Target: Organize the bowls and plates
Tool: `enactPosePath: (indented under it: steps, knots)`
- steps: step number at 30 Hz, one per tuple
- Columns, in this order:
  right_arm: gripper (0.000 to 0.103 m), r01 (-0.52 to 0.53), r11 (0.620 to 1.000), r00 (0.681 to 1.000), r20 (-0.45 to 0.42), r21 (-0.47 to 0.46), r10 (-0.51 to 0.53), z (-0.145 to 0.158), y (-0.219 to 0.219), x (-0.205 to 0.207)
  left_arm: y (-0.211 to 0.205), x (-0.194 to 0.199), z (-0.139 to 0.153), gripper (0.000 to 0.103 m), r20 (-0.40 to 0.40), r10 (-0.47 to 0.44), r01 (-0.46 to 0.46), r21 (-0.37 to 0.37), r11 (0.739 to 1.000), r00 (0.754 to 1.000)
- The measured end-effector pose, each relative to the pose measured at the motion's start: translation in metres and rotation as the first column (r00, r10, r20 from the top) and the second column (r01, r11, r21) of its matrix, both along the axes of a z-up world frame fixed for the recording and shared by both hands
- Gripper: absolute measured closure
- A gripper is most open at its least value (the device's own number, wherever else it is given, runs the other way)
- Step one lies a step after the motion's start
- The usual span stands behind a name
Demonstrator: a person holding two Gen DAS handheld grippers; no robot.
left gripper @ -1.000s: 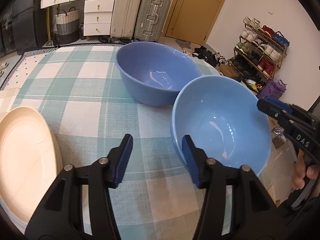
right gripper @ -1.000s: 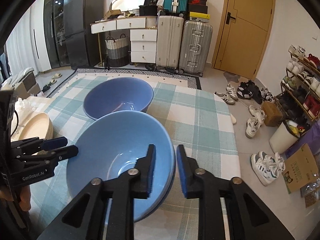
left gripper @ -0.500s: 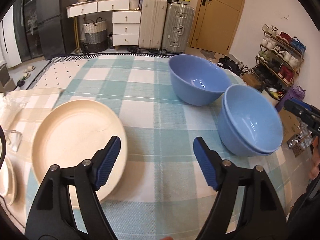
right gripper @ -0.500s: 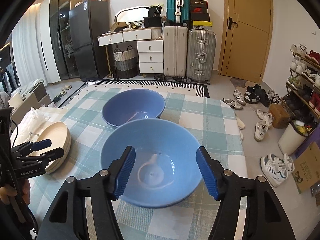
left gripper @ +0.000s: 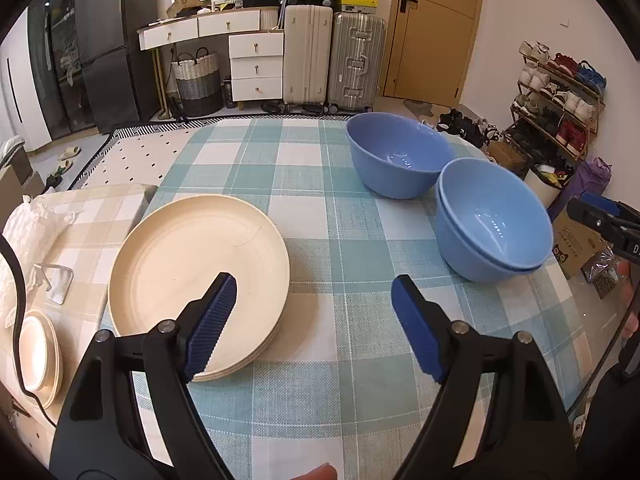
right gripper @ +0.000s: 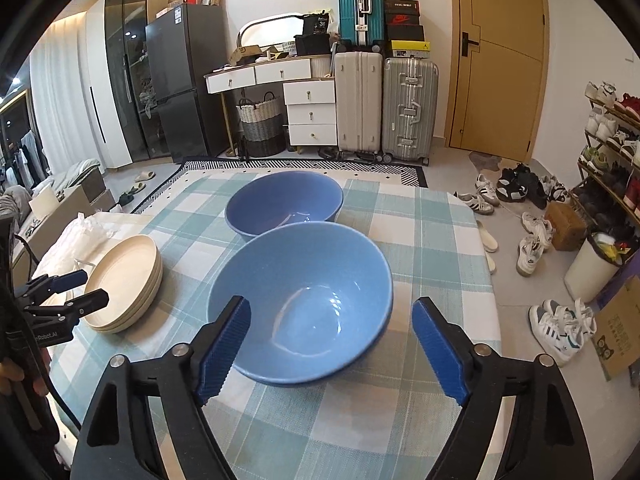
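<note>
At eleven o'clock of my left gripper (left gripper: 314,326), jaws opening on nothing, lie the plates (left gripper: 198,276); bowls (left gripper: 494,218) at two.

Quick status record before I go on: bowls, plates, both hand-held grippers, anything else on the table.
nested bowls: two light blue bowls stacked, near the table's right edge
single bowl: darker blue bowl behind the stack, close beside it, contact unclear
plates: cream plate stack on the checked tablecloth
small dishes: cream stack at far left
left hand-held gripper: jaws opening, nothing between
right hand-held gripper: jaws opening, clear of the bowls
</note>
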State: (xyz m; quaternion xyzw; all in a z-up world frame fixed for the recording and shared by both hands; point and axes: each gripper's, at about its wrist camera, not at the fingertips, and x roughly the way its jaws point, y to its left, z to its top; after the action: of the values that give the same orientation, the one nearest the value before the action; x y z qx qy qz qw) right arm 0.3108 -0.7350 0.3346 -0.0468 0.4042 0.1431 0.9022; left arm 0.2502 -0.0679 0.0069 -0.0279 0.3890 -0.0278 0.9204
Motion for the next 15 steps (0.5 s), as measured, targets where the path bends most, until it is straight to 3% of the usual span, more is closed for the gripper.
enactPosePath:
  steps: [8, 11, 12, 15]
  knots:
    - [0.004, -0.016, 0.999, 1.000, 0.006, 0.027, 0.016, 0.003, -0.005, -0.026, 0.001, -0.036, 0.021, 0.019, 0.039, 0.002, -0.003, 0.033, 0.999, 0.999]
    - [0.003, -0.023, 0.999, 1.000, 0.013, 0.037, 0.022, 0.006, -0.007, -0.040, 0.003, -0.054, 0.031, 0.010, 0.057, 0.008, -0.011, 0.045, 0.999, 0.998]
    - [0.003, -0.026, 0.999, 1.000, 0.017, 0.039, 0.025, 0.007, -0.007, -0.045, 0.004, -0.060, 0.034, 0.002, 0.065, 0.011, -0.015, 0.050, 0.999, 0.998]
    - [0.003, -0.037, 0.998, 0.999, 0.025, 0.050, 0.035, 0.010, -0.008, -0.057, 0.007, -0.082, 0.046, 0.002, 0.086, 0.019, -0.024, 0.058, 0.998, 0.996]
